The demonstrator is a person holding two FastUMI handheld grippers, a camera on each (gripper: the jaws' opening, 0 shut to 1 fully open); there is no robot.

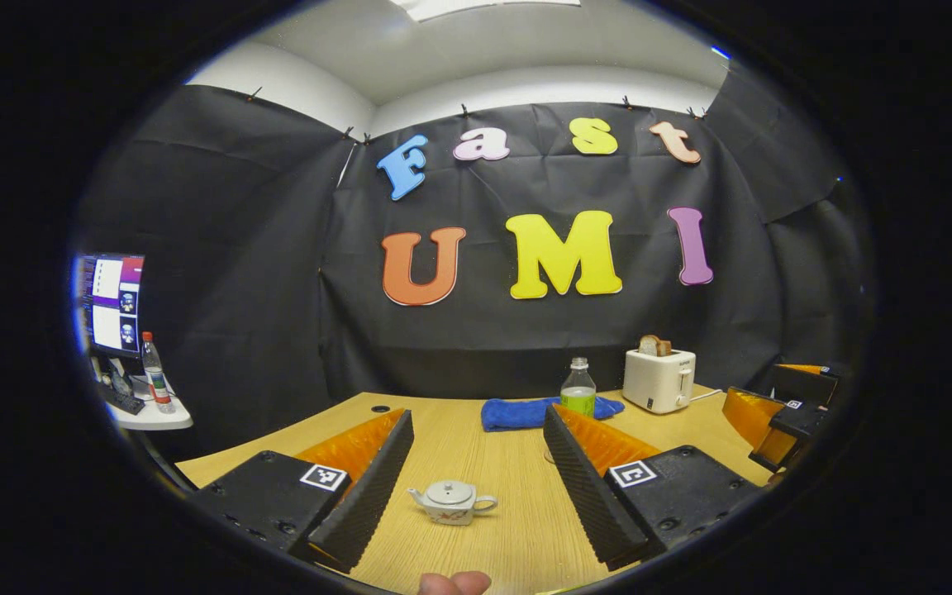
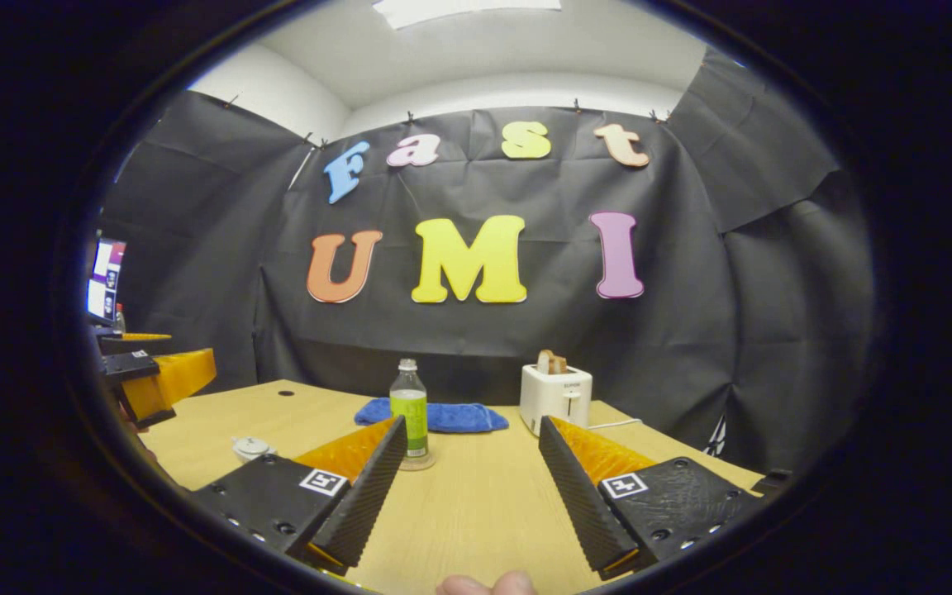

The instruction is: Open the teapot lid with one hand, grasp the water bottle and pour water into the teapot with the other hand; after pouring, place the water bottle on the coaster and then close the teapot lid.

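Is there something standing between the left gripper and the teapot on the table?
Nothing visible. In the left gripper view, the teapot sits on bare table ahead of the open left gripper, lid on. The water bottle, blue towel and toaster stand farther back.

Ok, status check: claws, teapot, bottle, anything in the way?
Both claws open, holding nothing: left claw, right claw. Teapot lid on. Bottle upright on coaster, untouched. Nothing between claws and either.
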